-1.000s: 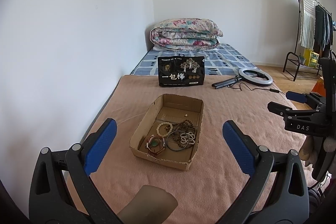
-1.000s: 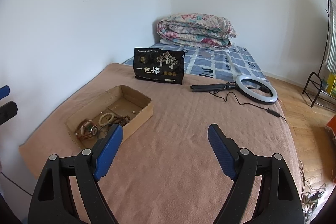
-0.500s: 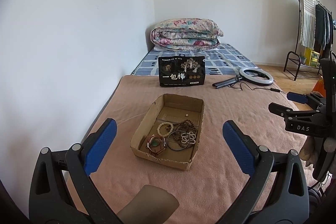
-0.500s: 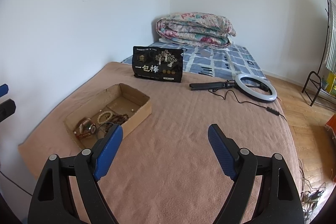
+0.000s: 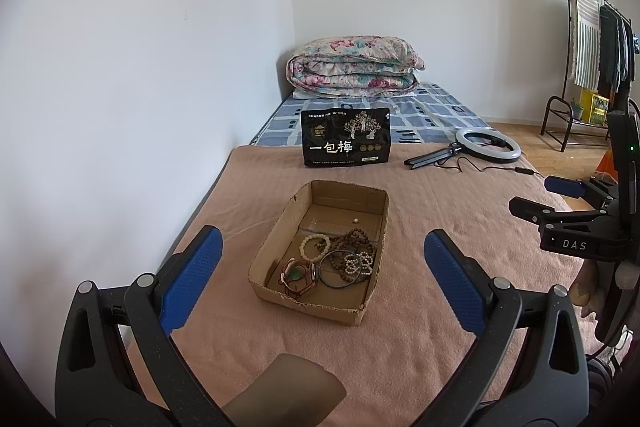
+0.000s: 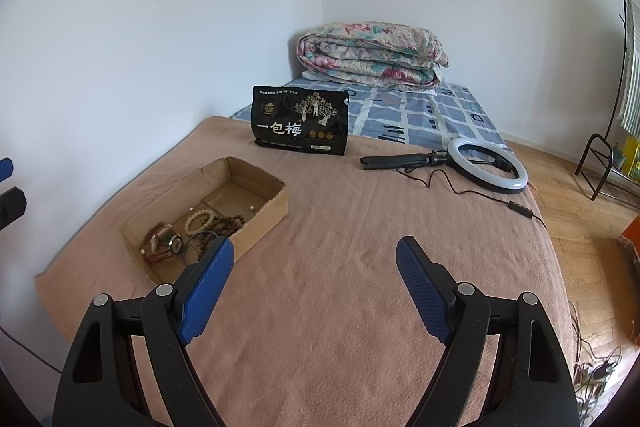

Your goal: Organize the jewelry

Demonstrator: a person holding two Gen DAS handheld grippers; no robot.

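Cardboard tray (image 5: 280,243) sits on the pink blanket (image 5: 420,195), and all the jewelry I can see lies inside it: a pale bead bracelet (image 5: 315,247), a dark bead strand (image 5: 356,241), a dark bangle (image 5: 339,269), a white bead bracelet (image 5: 354,264), a leather piece with a green stone (image 5: 298,274), and one loose bead (image 5: 355,221) at the far end. Pieces overlap in the near half.

Left gripper (image 5: 322,277) hovers over the near rim, jaws wide apart, empty. Right gripper (image 6: 316,287) hangs beside the tray over bare blanket, also spread and empty.

This fits either a heap waiting to be sorted or pieces already gathered in; can't tell which.

If a pick follows: take one piece at its free edge, clear of the overlap, or the strand drags its neighbours. Tray is light, so it may slide on the blanket.
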